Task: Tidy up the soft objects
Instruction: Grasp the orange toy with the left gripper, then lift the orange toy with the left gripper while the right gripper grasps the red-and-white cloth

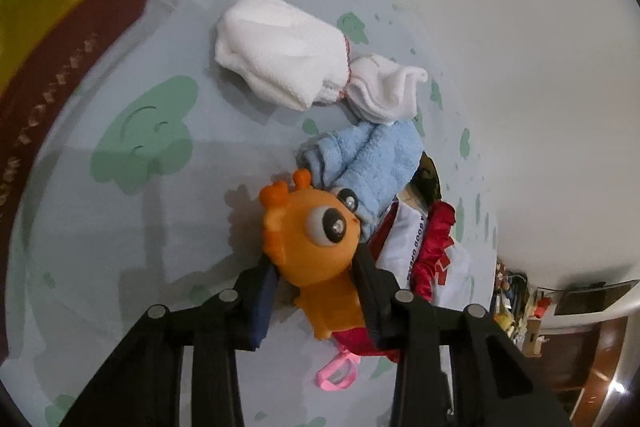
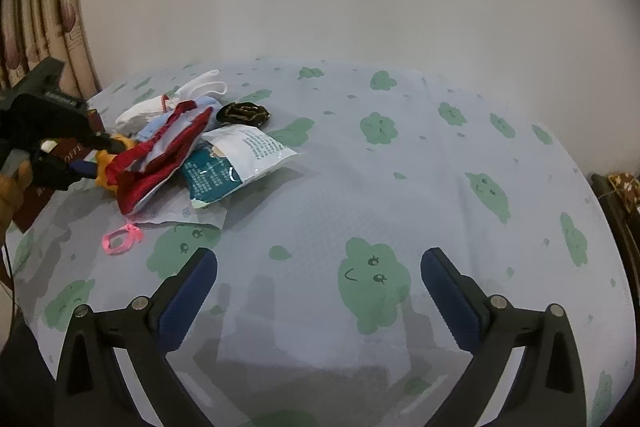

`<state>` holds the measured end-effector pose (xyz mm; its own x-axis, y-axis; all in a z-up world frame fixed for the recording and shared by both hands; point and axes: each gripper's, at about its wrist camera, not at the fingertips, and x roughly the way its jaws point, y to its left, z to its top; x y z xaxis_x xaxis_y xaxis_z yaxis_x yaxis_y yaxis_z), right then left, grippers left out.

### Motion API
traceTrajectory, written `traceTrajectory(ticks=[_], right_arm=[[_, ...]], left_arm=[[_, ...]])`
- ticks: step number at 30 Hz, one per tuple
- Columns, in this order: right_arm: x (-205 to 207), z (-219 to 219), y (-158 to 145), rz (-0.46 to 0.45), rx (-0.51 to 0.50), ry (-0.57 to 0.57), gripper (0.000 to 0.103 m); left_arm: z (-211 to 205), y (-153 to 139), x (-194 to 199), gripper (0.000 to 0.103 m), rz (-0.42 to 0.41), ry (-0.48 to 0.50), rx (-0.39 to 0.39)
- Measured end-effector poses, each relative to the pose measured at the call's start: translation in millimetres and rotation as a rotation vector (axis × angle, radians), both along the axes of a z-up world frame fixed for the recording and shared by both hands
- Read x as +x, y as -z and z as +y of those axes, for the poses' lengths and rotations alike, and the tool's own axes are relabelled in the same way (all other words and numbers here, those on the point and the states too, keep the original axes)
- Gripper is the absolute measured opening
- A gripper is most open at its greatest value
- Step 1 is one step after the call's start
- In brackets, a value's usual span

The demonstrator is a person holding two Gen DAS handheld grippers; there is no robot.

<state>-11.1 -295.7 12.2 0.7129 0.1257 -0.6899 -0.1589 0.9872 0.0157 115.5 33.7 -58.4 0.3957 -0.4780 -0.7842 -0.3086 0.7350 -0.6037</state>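
- Where the left wrist view looks down its own fingers, the left gripper (image 1: 316,287) has its jaws narrowed around one orange squeeze toy (image 1: 316,247) with bulging eyes; both pads lie against the toy's sides, so it is gripped on the sheet (image 1: 100,227).
- Beside the right finger lies one red satin-edged fabric piece (image 1: 432,259) with white printed cloth, and under the toy's lower end one small pink ribbon loop (image 1: 338,375) rests on the sheet.
- Just beyond the toy's head sits one light blue towel (image 1: 368,159), bunched and touching the toy.
- Farther on come one white sock bundle (image 1: 384,87) and one white folded cloth (image 1: 276,63), touching each other.
- At the far left edge stands one dark red box (image 1: 80,39) with a gold lining.
- Seen from the right wrist, the right gripper (image 2: 319,283) hangs wide apart over bare sheet, holding and touching nothing.
- Well beyond it, at the left, the same heap shows two printed plastic packets (image 2: 236,163) overlapping, and one dark round item with gold pattern (image 2: 244,113) behind them; what it is I cannot tell.
- A person's hand (image 2: 14,191) shows at the left border, by the other gripper.
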Motion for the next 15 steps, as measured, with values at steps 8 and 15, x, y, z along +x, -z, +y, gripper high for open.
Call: traceTrajectory(ticks=[8,15], right_arm=[[0.5,-4.5,-1.5,-0.003,0.015,0.031,0.102],[5.0,25.3,-12.4,0.080,0.247,-0.064,0.102]], left_arm=[[2.3,-25.3,-45.6,0.036,-0.102,0.074,0.087],[12.2,-43.9,-72.3,0.036,-0.153,0.092,0.133]])
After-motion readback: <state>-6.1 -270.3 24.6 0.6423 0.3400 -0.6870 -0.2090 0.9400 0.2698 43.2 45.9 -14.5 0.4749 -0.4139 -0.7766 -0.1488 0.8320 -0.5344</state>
